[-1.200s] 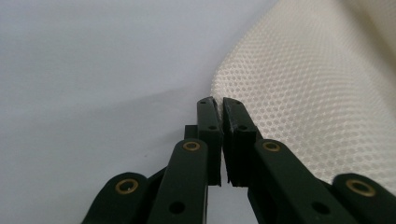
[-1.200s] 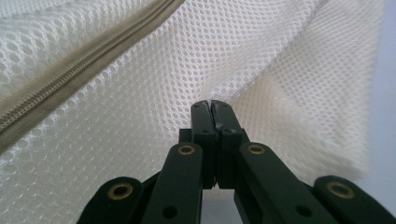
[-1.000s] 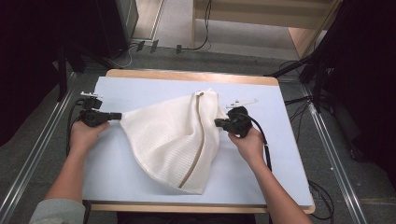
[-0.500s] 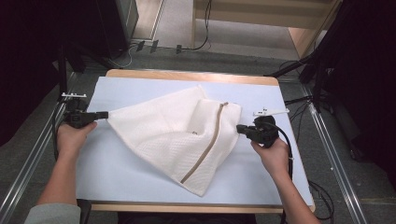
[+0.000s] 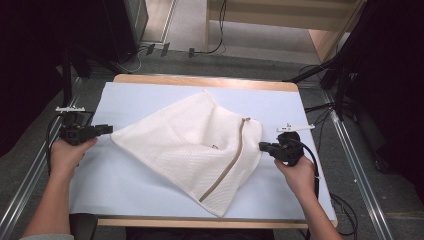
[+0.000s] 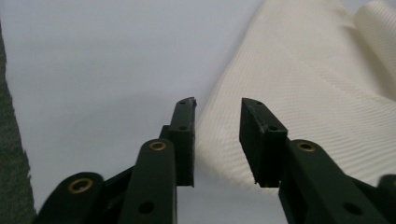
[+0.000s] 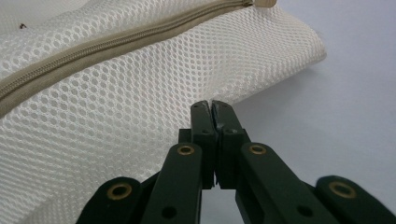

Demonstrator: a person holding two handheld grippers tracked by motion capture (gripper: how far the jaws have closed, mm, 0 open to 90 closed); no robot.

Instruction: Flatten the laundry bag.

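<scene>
Right tongs (image 7: 214, 108) pinch my mesh bag's (image 5: 195, 145) edge; left tongs (image 6: 217, 107), parted, have released it; bag now spread wider.

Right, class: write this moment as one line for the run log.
left claw: open, at bag corner | right claw: shut on mesh bag edge | bag: spread flat on table, zipper up

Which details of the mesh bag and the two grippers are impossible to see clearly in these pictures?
- Whether the right gripper pinches the mesh bag: in the right gripper view its shut jaws cover the edge.
- The zipper ends: cut by that view's frame.
- A small dark mark on the bag: too small in the high view.
- The bag's far part: blurred in the left gripper view, beyond the open left gripper.
</scene>
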